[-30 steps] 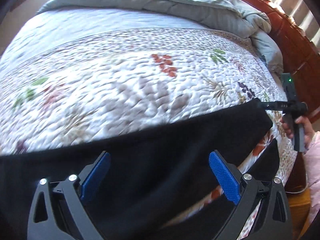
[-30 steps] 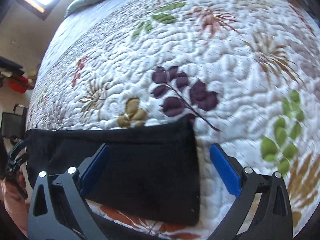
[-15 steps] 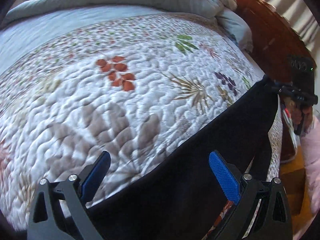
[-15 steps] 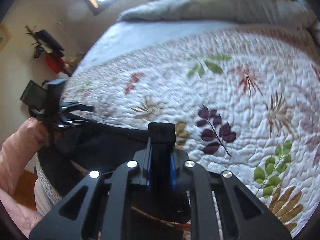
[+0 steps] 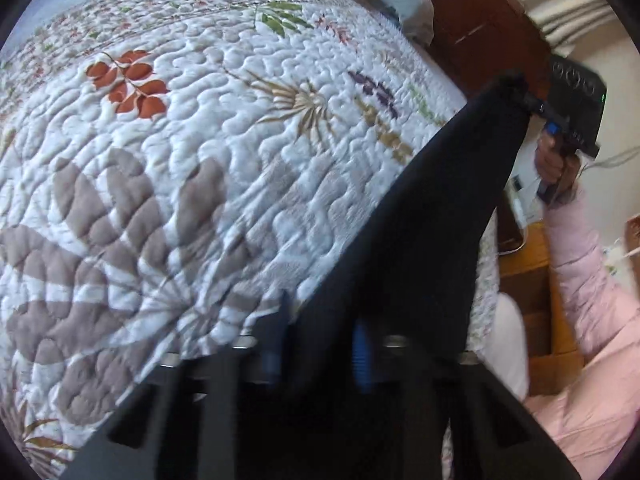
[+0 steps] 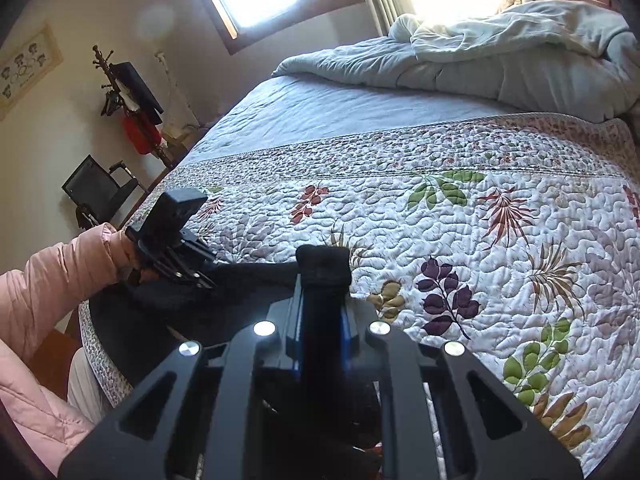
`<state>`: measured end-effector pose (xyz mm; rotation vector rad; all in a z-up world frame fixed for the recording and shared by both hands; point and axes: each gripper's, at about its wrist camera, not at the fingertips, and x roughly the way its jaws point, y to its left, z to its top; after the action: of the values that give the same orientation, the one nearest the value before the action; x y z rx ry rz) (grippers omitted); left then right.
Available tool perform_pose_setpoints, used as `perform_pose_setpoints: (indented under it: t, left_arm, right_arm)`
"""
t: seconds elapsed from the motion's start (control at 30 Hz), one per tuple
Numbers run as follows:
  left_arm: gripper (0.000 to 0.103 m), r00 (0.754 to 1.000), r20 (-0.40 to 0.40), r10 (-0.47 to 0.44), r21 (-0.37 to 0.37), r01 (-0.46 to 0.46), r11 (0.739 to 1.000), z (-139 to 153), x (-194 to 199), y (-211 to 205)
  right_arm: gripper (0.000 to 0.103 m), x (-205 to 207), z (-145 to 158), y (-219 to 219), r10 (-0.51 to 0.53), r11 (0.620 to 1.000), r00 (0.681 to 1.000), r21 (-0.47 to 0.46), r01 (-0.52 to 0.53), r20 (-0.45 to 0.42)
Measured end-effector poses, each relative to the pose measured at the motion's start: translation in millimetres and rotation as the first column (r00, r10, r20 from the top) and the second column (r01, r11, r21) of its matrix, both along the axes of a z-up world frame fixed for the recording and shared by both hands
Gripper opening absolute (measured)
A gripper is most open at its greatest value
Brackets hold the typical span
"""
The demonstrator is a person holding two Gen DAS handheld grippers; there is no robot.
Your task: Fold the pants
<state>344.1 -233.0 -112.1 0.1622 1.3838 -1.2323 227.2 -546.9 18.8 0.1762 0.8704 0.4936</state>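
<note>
Black fabric pants (image 5: 432, 216) stretched taut above the white floral quilted bedspread (image 5: 200, 160). Left gripper (image 5: 320, 344) and right gripper (image 6: 320, 312) each clamped on an opposite end, cloth bunched between jaws.

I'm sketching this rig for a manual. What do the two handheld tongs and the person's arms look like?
Both are matte black plastic. The right tongs have angular frames with triangular cutouts, round silver bolt heads and blue ribbed finger pads. The left tongs carry a boxy black camera block on top; the right unit's block shows a small green light. Both arms wear a quilted pale pink puffer sleeve. No cables are clearly visible.
</note>
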Motion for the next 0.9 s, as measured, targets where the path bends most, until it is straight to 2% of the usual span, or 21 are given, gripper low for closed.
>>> perform_pose_setpoints:
  t: [0.03,0.1,0.13,0.2,0.27,0.33,0.37,0.47,0.57,0.6,0.67,0.7,0.77,0.8,0.87,0.9]
  left_arm:
    - [0.010,0.999,0.032,-0.002,0.007,0.002,1.000,2.5,-4.5,2.1]
    - [0.008,0.993,0.104,0.053,-0.002,-0.053,0.999,17.4,-9.8,9.2]
    - [0.008,0.983,0.158,0.097,0.000,-0.098,0.995,28.1,-14.3,12.5]
    - [0.008,0.942,0.281,0.181,0.009,-0.191,0.982,52.7,-31.4,17.7]
    - [0.008,0.882,0.426,0.200,0.033,-0.236,0.971,77.5,-63.6,15.7]
    - [0.008,0.806,0.562,0.183,0.081,-0.274,0.958,95.2,-106.4,10.6]
    - [0.008,0.758,0.632,0.162,0.104,-0.291,0.951,99.5,-134.2,5.1]
    - [0.008,0.690,0.717,0.103,0.154,-0.301,0.941,91.8,-192.4,-2.3]
    - [0.008,0.689,0.718,0.099,0.181,-0.323,0.929,73.6,-226.6,-4.2]
    - [0.008,0.694,0.712,0.106,0.186,-0.332,0.925,63.5,-237.8,-2.4]
    - [0.008,0.725,0.677,0.125,0.207,-0.350,0.914,40.8,-254.5,5.0]
    - [0.009,0.732,0.669,0.128,0.214,-0.355,0.910,32.7,-264.5,11.2]
    - [0.009,0.740,0.661,0.121,0.245,-0.366,0.898,13.0,-275.6,14.3]
    - [0.010,0.729,0.673,0.124,0.247,-0.379,0.892,5.2,-281.8,16.1]
    - [0.010,0.696,0.704,0.141,0.228,-0.409,0.883,-1.9,-287.8,16.7]
    - [0.010,0.689,0.711,0.143,0.227,-0.417,0.880,-2.9,-289.8,15.3]
  right_arm:
    - [0.013,-1.6,-0.6,1.0,-0.002,1.000,1.000,0.000,0.002,0.002]
    - [0.013,-4.6,-2.4,2.7,-0.018,1.000,1.000,-0.020,0.018,0.012]
    - [0.013,-6.2,-3.6,2.2,-0.028,0.999,1.000,-0.025,0.028,0.014]
    - [0.014,-12.2,-8.4,0.5,-0.053,0.998,0.998,-0.027,0.054,0.021]
    - [0.014,-22.5,-14.7,3.6,-0.068,0.996,0.997,-0.060,0.070,0.031]
    - [0.014,-37.0,-23.3,6.8,-0.079,0.993,0.996,-0.082,0.082,0.040]
    - [0.015,-43.3,-26.5,7.8,-0.085,0.992,0.995,-0.089,0.089,0.044]
    - [0.015,-70.9,-44.6,10.9,-0.112,0.985,0.993,-0.128,0.116,0.039]
    - [0.014,-103.3,-60.2,12.6,-0.138,0.976,0.990,-0.166,0.142,0.036]
    - [0.014,-112.7,-64.3,11.5,-0.141,0.977,0.990,-0.158,0.144,0.025]
    - [0.018,-133.8,-74.7,10.0,-0.142,0.983,0.990,-0.122,0.137,-0.026]
    - [0.025,-142.8,-80.5,10.0,-0.148,0.983,0.988,-0.114,0.141,-0.053]
    - [0.028,-158.1,-91.6,14.5,-0.162,0.981,0.981,-0.127,0.148,-0.110]
    - [0.029,-164.8,-96.6,16.7,-0.167,0.980,0.976,-0.133,0.149,-0.136]
    - [0.037,-175.6,-108.2,20.6,-0.196,0.975,0.959,-0.148,0.167,-0.206]
    - [0.049,-180.6,-112.5,21.2,-0.208,0.975,0.948,-0.126,0.182,-0.241]
